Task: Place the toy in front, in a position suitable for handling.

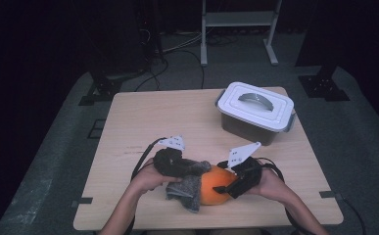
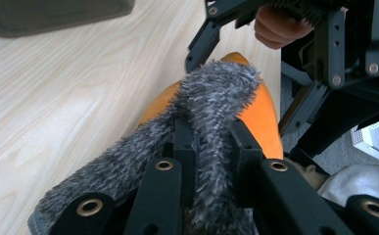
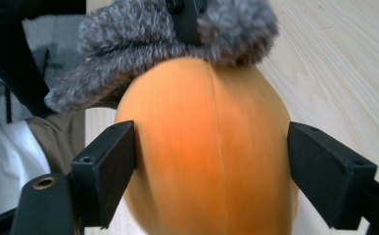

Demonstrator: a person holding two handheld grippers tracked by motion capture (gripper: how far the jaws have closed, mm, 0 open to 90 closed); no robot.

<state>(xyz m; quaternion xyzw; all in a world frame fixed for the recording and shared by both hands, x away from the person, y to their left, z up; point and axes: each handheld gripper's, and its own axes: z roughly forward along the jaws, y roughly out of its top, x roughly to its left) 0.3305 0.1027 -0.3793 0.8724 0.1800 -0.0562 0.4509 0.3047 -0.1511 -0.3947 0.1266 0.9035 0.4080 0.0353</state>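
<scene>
left hand-held gripper (image 1: 189,169) clamped on grey cloth (image 2: 211,98), right hand-held gripper (image 1: 222,186) wide open w/ orange squash (image 3: 206,147) between jaws

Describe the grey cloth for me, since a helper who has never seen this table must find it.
Start at the wooden table and go to its near edge, far from the white-lidded box. There an orange fruit sits, with the grey cloth draped against its left side, pinched by the left gripper. It alone is shaggy and grey.

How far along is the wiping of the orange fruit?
Done: the left gripper has the grey cloth clamped and laid on the fruit. In hand: the right gripper brackets the fruit, jaws open. Left: finishing the wipe; the white box is lidded.
</scene>
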